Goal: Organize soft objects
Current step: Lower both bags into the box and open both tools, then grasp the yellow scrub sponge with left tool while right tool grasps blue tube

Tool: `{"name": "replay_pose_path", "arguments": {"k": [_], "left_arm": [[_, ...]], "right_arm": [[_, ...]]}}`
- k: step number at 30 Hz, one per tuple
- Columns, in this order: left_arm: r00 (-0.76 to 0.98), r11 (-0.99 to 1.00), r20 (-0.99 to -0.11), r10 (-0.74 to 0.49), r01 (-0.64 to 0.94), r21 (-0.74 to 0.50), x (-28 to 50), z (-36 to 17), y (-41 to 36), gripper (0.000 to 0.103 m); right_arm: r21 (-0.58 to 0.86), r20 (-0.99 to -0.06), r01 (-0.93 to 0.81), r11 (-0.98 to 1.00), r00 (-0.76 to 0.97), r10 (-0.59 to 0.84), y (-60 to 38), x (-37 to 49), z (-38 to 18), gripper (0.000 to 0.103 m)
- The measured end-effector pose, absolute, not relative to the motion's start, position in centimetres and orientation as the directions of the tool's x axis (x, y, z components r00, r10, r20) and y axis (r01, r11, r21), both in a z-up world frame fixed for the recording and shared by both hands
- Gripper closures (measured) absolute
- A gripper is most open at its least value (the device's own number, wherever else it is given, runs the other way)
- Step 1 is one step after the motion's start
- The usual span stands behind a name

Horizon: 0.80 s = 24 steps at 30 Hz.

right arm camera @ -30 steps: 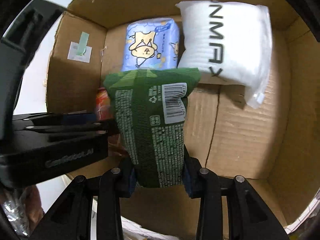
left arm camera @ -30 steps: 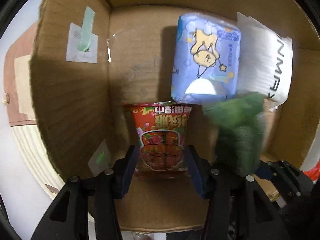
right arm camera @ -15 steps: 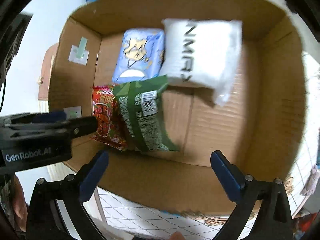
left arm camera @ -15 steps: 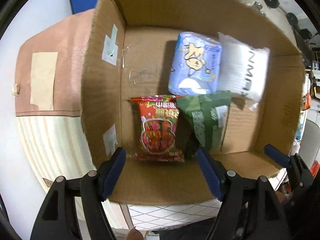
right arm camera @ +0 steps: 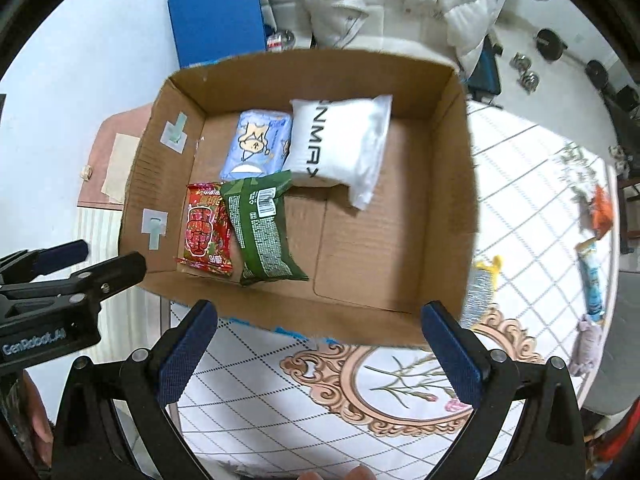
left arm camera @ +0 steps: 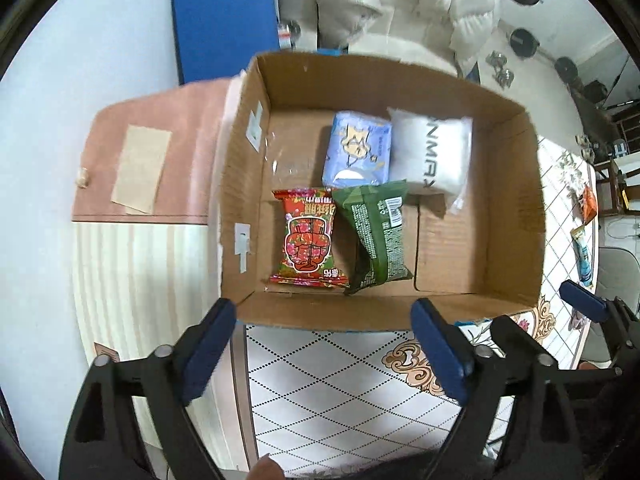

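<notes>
A cardboard box (left arm camera: 516,216) (right arm camera: 448,184) stands on a patterned tablecloth. Inside lie a red snack packet (left arm camera: 308,240) (right arm camera: 206,232), a green packet (left arm camera: 378,232) (right arm camera: 262,228), a blue tissue pack (left arm camera: 356,148) (right arm camera: 258,144) and a white pack (left arm camera: 430,152) (right arm camera: 340,148). My left gripper (left arm camera: 324,352) is open and empty, above the box's near wall. My right gripper (right arm camera: 320,352) is open and empty, also short of the near wall. The left gripper shows at the left of the right wrist view (right arm camera: 72,268).
Several loose packets lie on the tablecloth at the right: an orange one (right arm camera: 602,212), a blue one (right arm camera: 592,280) and a silver-yellow one (right arm camera: 480,284). A pink cabinet top (left arm camera: 152,148) sits left of the box. A white jacket (right arm camera: 380,4) and a blue board (right arm camera: 218,16) are behind.
Both grippers let go of their packets, the left the red one and the right the green one. Both opened and pulled back up out of the box.
</notes>
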<state>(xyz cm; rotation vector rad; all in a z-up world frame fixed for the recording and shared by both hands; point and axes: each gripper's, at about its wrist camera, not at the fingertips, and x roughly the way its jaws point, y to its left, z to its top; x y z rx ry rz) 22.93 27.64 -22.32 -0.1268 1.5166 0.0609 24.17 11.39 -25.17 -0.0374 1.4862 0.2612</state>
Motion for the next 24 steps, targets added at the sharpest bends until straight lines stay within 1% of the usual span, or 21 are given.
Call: {"name": "replay_pose_path", "arguments": {"k": [1, 2, 6, 11, 17, 21, 24], "left_arm": [[0.067, 0.992, -0.997, -0.037, -0.118, -0.044, 22.9, -22.4, 27.4, 0.008], [0.081, 0.992, -0.996, -0.036, -0.117, -0.046, 22.5, -22.1, 27.2, 0.003], [0.143, 0.991, -0.989, -0.04, -0.123, -0.058, 21.1, -20.2, 26.6, 0.002], [0.234, 0.992, -0.972, -0.001, -0.119, -0.03, 19.8, -17.4, 25.4, 0.002], [0.281, 0.994, -0.96, -0.007, -0.101, -0.036, 19.1, -15.4, 23.2, 0.002], [0.305, 0.998, -0.952, 0.001, -0.061, -0.019, 19.5, -14.4, 19.9, 0.002], [0.318, 1.0, -0.948, 0.014, 0.022, 0.022, 20.5, -14.4, 15.3, 0.002]], "right_arm": [[0.133, -0.986, -0.198, 0.971, 0.076, 0.151, 11.0, 23.7, -24.2, 0.0], [0.132, -0.984, -0.199, 0.971, 0.091, 0.153, 10.6, 23.2, -23.5, 0.0], [0.13, -0.978, -0.198, 0.971, 0.135, 0.159, 9.7, 21.7, -21.3, 0.0], [0.134, -0.967, -0.197, 0.971, 0.187, 0.172, 8.7, 20.2, -18.9, 0.0], [0.17, -0.954, -0.197, 0.966, 0.213, 0.211, 7.3, 19.2, -16.7, 0.0], [0.211, -0.946, -0.157, 0.965, 0.214, 0.241, 3.8, 19.1, -16.2, 0.0], [0.205, -0.953, -0.107, 0.973, 0.204, 0.223, -0.9, 19.1, -16.4, 0.0]]}}
